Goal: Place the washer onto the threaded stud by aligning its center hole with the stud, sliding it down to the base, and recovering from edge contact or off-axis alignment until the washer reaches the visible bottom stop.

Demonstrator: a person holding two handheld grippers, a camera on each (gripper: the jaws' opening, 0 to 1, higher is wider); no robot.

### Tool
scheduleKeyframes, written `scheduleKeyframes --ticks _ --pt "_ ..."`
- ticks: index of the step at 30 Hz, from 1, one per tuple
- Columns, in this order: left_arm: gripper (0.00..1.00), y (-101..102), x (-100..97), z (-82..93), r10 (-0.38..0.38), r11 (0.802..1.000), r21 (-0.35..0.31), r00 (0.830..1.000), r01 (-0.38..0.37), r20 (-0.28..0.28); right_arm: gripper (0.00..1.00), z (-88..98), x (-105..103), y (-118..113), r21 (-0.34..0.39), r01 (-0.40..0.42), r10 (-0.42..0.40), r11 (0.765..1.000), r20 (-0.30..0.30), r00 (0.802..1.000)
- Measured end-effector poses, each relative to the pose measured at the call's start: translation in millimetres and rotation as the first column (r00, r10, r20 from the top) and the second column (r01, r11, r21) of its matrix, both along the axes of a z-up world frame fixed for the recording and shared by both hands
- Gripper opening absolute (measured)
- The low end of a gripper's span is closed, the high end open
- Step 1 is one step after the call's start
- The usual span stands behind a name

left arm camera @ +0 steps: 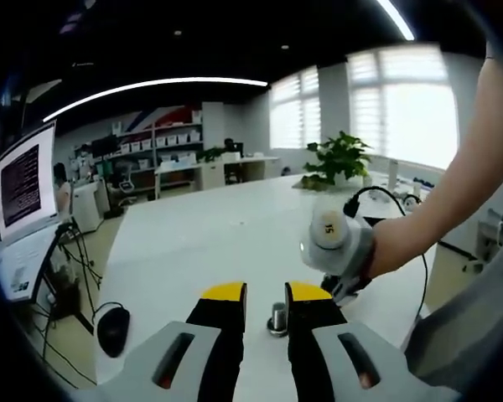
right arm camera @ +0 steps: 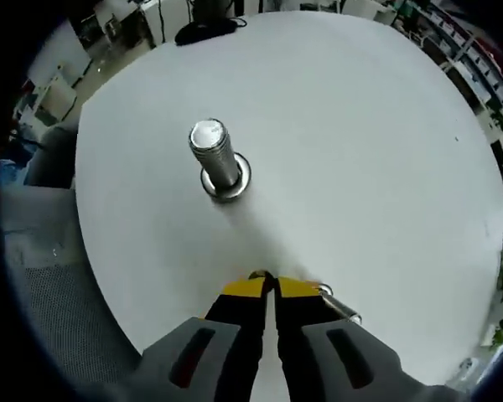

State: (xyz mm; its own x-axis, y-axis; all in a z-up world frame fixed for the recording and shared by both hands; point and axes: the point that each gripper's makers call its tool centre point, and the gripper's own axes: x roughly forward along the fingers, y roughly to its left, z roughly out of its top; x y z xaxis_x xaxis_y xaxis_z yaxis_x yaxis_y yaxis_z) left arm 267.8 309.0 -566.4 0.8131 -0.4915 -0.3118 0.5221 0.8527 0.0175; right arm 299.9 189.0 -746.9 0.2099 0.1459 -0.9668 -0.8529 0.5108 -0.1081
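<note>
Left gripper view: the left gripper (left arm camera: 267, 293) rides low over a white table (left arm camera: 201, 243), yellow-tipped jaws upright w/ a narrow gap, nothing held between them; the threaded stud (left arm camera: 277, 317) stands in that gap on the table beyond the tips, short, silver, upright on a round flange, long axis vertical; just past it and to the right a person's hand (left arm camera: 386, 247) carries the right gripper (left arm camera: 344, 289), which hangs above and right of the stud, so the right arm looks to be the one bringing the part in; a computer mouse (left arm camera: 112, 329) lies at the table's left edge, a potted plant (left arm camera: 339, 159) stands far back. Right gripper view: looks steeply down on the same table (right arm camera: 360, 126); the right gripper (right arm camera: 272, 287) has its jaws pinched nearly together on the washer (right arm camera: 335, 303), a thin silver ring seen edge-on, sticking out to the right of the yellow tips, only a sliver visible so its center hole can't be judged; the stud (right arm camera: 215, 155) is ahead of the tips and a bit left, well apart from the washer, ridged shank, flat bright top, wide flange (right arm camera: 228, 186) at its foot as the bottom stop; its base is bare, no washer seated yet; judgement: next move needs the washer carried forward-left and levelled so its hole sits over the stud's vertical axis.
</note>
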Motion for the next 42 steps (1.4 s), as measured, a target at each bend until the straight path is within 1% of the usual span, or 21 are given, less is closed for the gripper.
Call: scheduleKeyframes --ticks 3,4,5,8,9,12,15,18,22,24,26,31,34,37,38,42 --pt "0.16 0 -0.6 0.7 0.001 1.0 0.0 1.0 -0.001 0.002 0.06 -0.6 -1 0 -0.069 -0.095 0.096 0.993 0.007 0.995" --pt "0.16 0 -0.6 0.3 0.001 1.0 -0.001 1.0 -0.001 0.001 0.06 -0.9 -2 0 -0.066 -0.093 0.093 0.993 0.003 0.996" --pt "0.16 0 -0.6 -0.7 0.002 1.0 0.0 1.0 -0.002 -0.003 0.06 -1.4 -1 0 -0.064 -0.09 0.09 0.994 0.001 0.996" --pt "0.16 2 -0.1 -0.8 0.008 1.0 0.0 1.0 -0.008 -0.004 0.05 -1.1 1 -1 -0.006 0.012 -0.013 1.0 -0.031 0.999" --pt "0.16 3 0.0 -0.7 0.011 1.0 0.002 1.0 -0.011 -0.003 0.05 -0.9 1 -2 0.001 0.023 -0.022 1.0 -0.033 0.999" --pt "0.16 4 0.5 -0.2 0.013 1.0 -0.001 1.0 -0.013 -0.002 0.05 -0.9 1 -2 -0.005 -0.006 0.006 1.0 -0.03 1.0" --pt "0.16 5 1.3 0.9 0.016 1.0 -0.004 1.0 -0.016 0.002 0.05 -0.6 1 -1 -0.008 -0.011 0.011 1.0 -0.031 0.999" --pt "0.16 6 1.9 0.5 0.022 1.0 -0.012 1.0 -0.022 -0.004 0.05 -0.7 2 -2 0.015 0.032 -0.031 0.999 -0.038 0.999" --pt "0.16 6 1.7 1.3 0.023 1.0 -0.014 1.0 -0.023 -0.001 0.05 0.1 0 -2 0.032 0.018 -0.017 0.999 -0.018 1.0" --pt "0.16 7 2.0 1.5 0.025 1.0 -0.012 1.0 -0.025 0.0 0.04 0.0 1 -3 0.057 0.023 -0.023 0.998 -0.012 1.0" --pt "0.16 7 2.7 3.0 0.028 0.999 -0.018 1.0 -0.028 0.004 0.04 0.3 1 -2 0.089 0.067 -0.067 0.994 -0.01 0.998" --pt "0.16 8 2.3 4.4 0.031 0.999 -0.022 1.0 -0.031 0.007 0.04 0.1 1 -2 0.086 0.053 -0.053 0.995 -0.003 0.999" --pt "0.16 9 2.8 4.9 0.034 0.999 -0.025 0.999 -0.034 0.007 0.04 0.8 1 -1 0.099 0.075 -0.074 0.992 -0.009 0.997" --pt "0.16 10 4.0 7.1 0.035 0.999 -0.031 0.999 -0.035 0.013 0.04 4.2 0 -1 0.114 0.081 -0.081 0.99 0.0 0.997" --pt "0.16 11 4.2 6.9 0.038 0.999 -0.032 0.999 -0.037 0.012 0.04 6.0 -1 0 0.13 0.095 -0.094 0.987 -0.01 0.996" --pt "0.16 11 4.5 5.8 0.043 0.998 -0.037 0.999 -0.042 0.007 0.04 17.1 2 -3 0.146 0.106 -0.106 0.984 -0.007 0.994"
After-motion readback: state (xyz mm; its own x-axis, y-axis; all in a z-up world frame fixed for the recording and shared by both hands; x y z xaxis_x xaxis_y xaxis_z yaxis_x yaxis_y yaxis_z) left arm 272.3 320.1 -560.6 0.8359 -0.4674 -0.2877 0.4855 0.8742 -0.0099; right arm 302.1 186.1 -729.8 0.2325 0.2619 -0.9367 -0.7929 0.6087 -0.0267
